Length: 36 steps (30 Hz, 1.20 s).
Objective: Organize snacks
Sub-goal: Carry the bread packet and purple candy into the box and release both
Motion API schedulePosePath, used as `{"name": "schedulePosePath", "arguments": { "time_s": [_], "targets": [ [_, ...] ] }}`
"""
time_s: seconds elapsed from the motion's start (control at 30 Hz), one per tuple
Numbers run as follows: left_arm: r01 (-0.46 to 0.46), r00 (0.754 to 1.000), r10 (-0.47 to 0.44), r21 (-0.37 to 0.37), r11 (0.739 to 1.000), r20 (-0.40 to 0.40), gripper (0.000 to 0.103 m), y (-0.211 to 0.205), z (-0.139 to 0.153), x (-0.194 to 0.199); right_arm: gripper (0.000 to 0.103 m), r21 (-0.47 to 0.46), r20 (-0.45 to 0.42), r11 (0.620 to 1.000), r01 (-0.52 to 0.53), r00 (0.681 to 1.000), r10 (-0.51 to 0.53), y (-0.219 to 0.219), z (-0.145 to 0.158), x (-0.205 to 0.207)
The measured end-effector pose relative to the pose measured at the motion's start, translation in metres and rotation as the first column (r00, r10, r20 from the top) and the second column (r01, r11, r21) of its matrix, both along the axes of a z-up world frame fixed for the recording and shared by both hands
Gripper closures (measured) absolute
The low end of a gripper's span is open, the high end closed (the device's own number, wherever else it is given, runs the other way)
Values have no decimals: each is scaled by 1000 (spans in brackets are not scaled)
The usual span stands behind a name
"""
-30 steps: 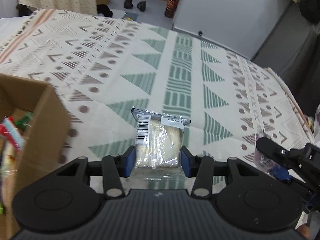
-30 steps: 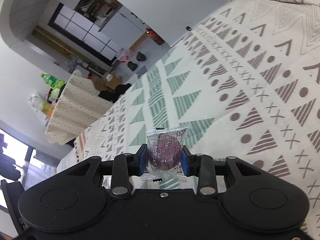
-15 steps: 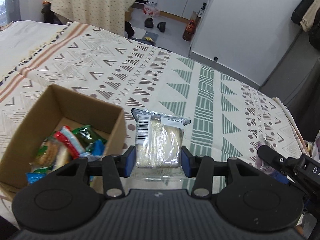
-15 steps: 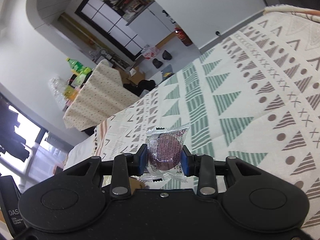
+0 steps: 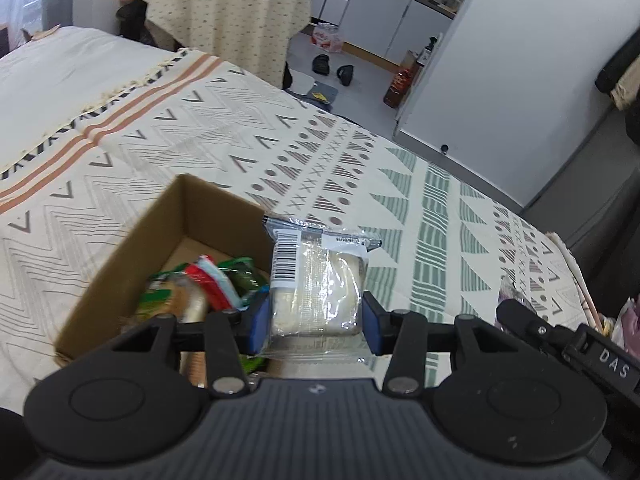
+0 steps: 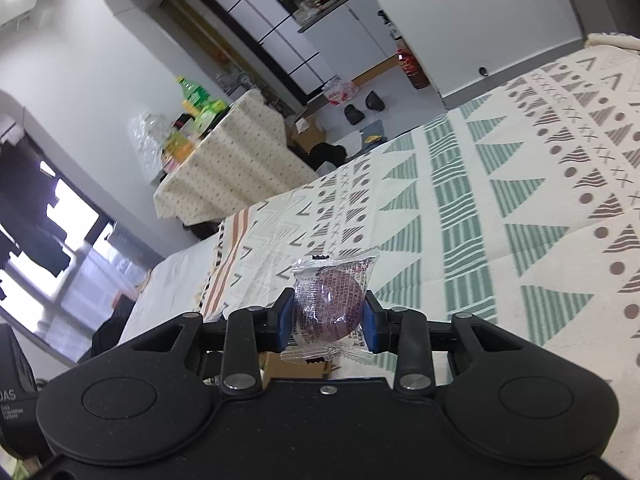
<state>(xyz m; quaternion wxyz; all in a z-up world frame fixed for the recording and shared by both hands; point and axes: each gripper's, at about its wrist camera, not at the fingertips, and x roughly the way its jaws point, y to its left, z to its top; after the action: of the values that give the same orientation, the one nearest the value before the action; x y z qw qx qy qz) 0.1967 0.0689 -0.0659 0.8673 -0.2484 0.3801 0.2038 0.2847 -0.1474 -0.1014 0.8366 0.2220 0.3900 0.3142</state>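
My left gripper (image 5: 316, 322) is shut on a clear-wrapped pale bread snack (image 5: 316, 288) with a barcode label, held above the right edge of an open cardboard box (image 5: 132, 248). Inside the box lie several wrapped snacks (image 5: 200, 288) in green, red and blue. My right gripper (image 6: 326, 326) is shut on a clear packet with a round purple snack (image 6: 330, 304), held over the patterned blanket (image 6: 500, 216). A brown bit of the box (image 6: 292, 366) shows just under that packet. The right gripper's black body (image 5: 560, 340) reaches in at the right of the left wrist view.
The blanket (image 5: 240, 152) covers a bed; its far edge drops to a floor with slippers (image 5: 322, 65) and a bottle (image 5: 400, 84). A cloth-covered table (image 5: 228, 12) stands beyond the bed. More packets (image 5: 624, 320) lie at the bed's right edge.
Both grippers rose and swung left with their snacks still gripped. The box came from the left edge of the left wrist view to under the bread snack. The right wrist view rolled.
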Motion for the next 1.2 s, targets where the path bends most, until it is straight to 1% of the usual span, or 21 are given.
{"name": "schedulePosePath", "arguments": {
  "time_s": [0.27, 0.6, 0.87, 1.07, 1.1, 1.17, 1.2],
  "targets": [
    [-24, 1000, 24, -30, 999, -2, 57, 38, -3, -12, 69, -52, 35, 999, -12, 999, 14, 30, 8, -8],
    [-31, 999, 32, -52, 998, 15, 57, 76, -2, -22, 69, -77, 71, 997, -18, 997, 23, 57, 18, -18],
    [-26, 999, 28, -76, 997, 28, 57, 97, -4, -25, 69, -77, 84, 995, -66, 994, 72, 87, 18, -22],
    [-41, 999, 43, -107, 993, 18, 57, 116, -16, -22, 69, -89, 80, 991, -104, 991, 111, 109, 14, -23],
    [-38, 999, 41, -117, 992, 25, 56, 119, -18, -21, 69, -92, 77, 990, -108, 990, 115, 112, 13, -23],
    [-40, 998, 48, -138, 990, 50, 52, 125, -20, -21, 69, -95, 69, 989, -114, 990, 120, 118, 11, -22],
    [-36, 997, 45, -148, 988, 56, 48, 127, -20, -20, 69, -98, 65, 988, -116, 990, 123, 121, 9, -21]
  ]
}}
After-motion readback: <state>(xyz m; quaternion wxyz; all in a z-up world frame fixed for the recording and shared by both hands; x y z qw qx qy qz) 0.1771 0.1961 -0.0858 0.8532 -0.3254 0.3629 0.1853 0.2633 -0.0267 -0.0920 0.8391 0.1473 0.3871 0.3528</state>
